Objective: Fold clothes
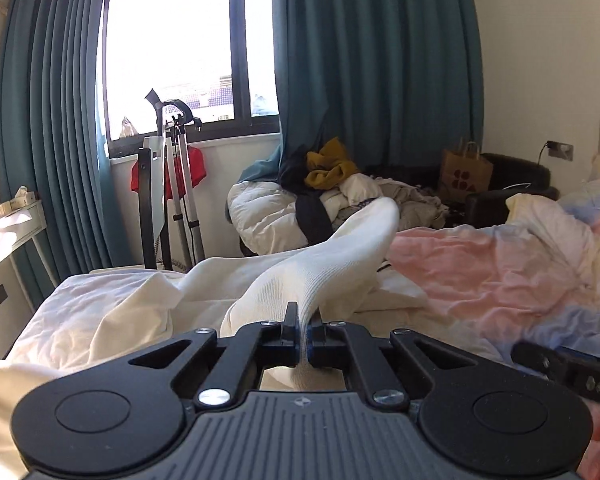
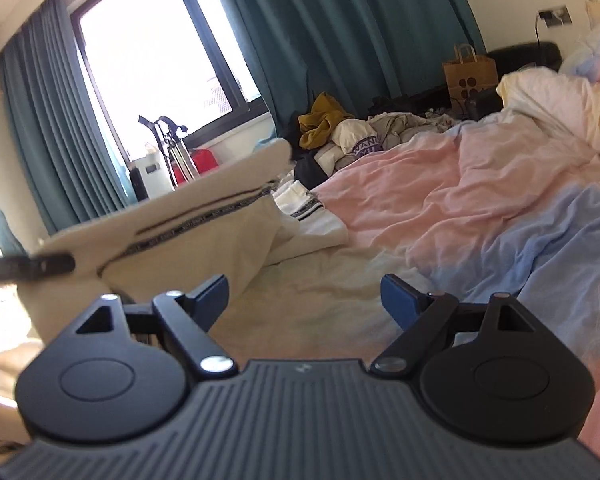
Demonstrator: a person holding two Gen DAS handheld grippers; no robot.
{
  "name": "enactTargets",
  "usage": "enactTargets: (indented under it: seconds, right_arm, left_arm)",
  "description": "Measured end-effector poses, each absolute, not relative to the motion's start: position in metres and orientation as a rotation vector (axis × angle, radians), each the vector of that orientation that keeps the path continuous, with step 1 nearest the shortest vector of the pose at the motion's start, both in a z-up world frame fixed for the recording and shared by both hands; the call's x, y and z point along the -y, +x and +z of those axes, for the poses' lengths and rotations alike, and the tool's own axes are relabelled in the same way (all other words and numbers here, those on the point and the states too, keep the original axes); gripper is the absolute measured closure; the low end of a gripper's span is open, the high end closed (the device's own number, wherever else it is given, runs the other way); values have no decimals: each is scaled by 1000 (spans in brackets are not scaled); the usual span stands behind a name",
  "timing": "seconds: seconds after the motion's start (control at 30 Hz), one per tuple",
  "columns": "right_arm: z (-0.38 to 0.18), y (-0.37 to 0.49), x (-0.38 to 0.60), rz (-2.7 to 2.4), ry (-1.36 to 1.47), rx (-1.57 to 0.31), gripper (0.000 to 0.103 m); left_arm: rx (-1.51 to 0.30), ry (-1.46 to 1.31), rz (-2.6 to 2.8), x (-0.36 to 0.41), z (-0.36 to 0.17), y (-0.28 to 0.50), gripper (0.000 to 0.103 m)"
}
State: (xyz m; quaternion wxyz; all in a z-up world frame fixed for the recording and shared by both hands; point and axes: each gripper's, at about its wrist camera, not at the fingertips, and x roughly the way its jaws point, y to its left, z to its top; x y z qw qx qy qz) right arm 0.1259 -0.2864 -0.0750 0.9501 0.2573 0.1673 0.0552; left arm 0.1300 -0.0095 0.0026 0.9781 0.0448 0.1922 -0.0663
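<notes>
My left gripper (image 1: 303, 322) is shut on a white ribbed garment (image 1: 332, 252), which rises from the jaws and stretches away toward the back. In the right wrist view the same cream garment (image 2: 188, 232), with a dark patterned stripe, is held up at the left, and a blurred part of the left gripper (image 2: 28, 266) shows at its near end. My right gripper (image 2: 304, 294) is open and empty, low over the cream sheet (image 2: 308, 316). A folded white piece with dark stripes (image 2: 316, 220) lies on the bed beyond.
A pink and blue duvet (image 2: 480, 208) covers the right of the bed. A heap of clothes (image 1: 340, 184) sits at the far end by teal curtains (image 1: 380, 60). A paper bag (image 1: 464, 176), a stand (image 1: 176, 184) and a white desk (image 1: 8, 232) line the room.
</notes>
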Motion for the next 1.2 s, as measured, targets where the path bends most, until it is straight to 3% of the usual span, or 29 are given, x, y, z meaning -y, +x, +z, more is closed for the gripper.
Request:
enactTargets:
  seconds: [0.23,0.67,0.83,0.87,0.9,0.93,0.97,1.1,1.2]
  right_arm:
    - [-88,116,318,267,962,-410,16]
    - [-140,196,287,343,1109,-686,20]
    - [-163,219,267,379,1152,-742,19]
    - [-162,224,266,384,1140,-728,32]
    - [-161,229,265,385,1120,-707,55]
    - [-159,234,265,376,1098,-692,67]
    - [-157,239,268,350,1079,-682,91]
    - [-142,240,288,305,1073,-570,96]
    - [-116,235,314,276,1079,-475,96]
  left_arm:
    - [-409,-35,-134,-26,-34,52,100]
    - [-406,-390,-40,-117,-37,54,98]
    - [-394,-395,-39,-125,-39,61,97]
    - [-396,-398,-43,-123,-41,64,97]
    - [-399,-403,-50,-122,-43,66,97]
    - [-401,-404,-59,-122,-45,68,96]
    - [-410,-402,-74,-121,-48,69,94]
    - [-457,-422,-160,-114,-59,77,89]
    - [-452,-472,-264,-111,-60,76,72]
